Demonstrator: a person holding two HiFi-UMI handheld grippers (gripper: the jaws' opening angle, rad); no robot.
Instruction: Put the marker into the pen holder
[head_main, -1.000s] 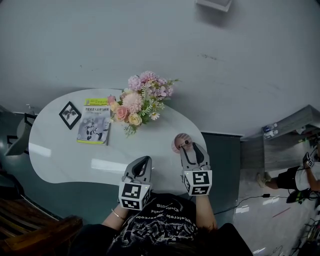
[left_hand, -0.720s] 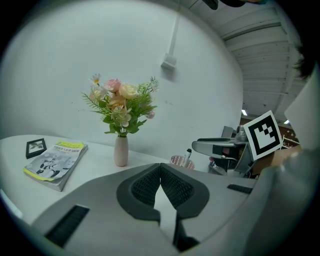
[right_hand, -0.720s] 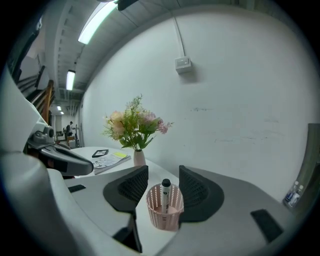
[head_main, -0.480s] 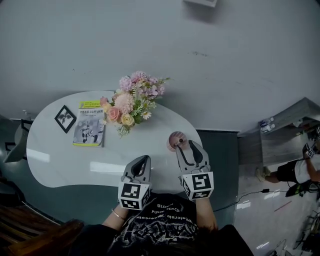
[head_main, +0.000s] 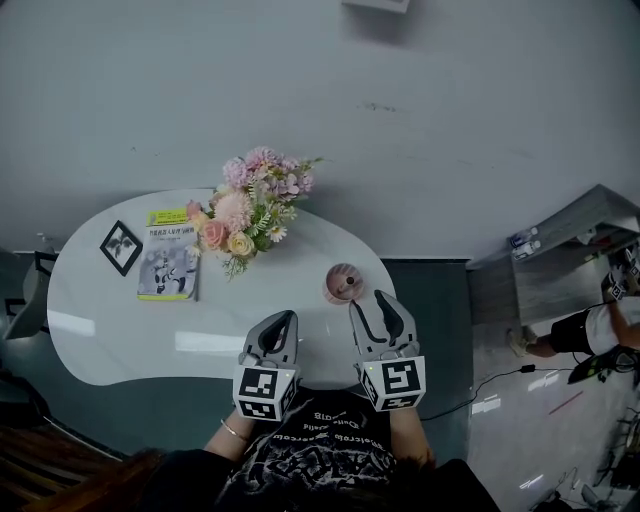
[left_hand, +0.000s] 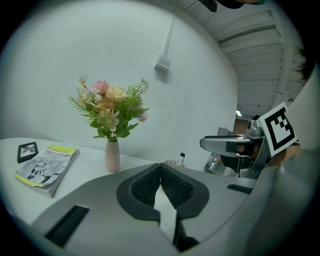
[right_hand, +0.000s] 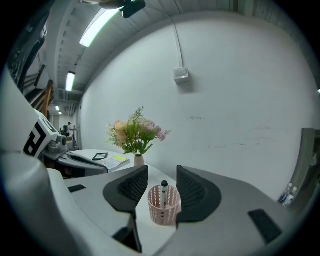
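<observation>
Right gripper view shows one pink perforated pen holder (right_hand: 164, 207) on the glossy white table (right_hand: 152, 232), with one black-capped marker (right_hand: 164, 192) upright inside it. The right gripper (right_hand: 162, 172) has its ribbed pads spread apart, holding nothing. Left gripper view alone shows the left gripper (left_hand: 160, 170) pressed closed, empty. Head view adds one bouquet (head_main: 250, 200), one booklet (head_main: 168, 268) and one frame (head_main: 121, 246).
</observation>
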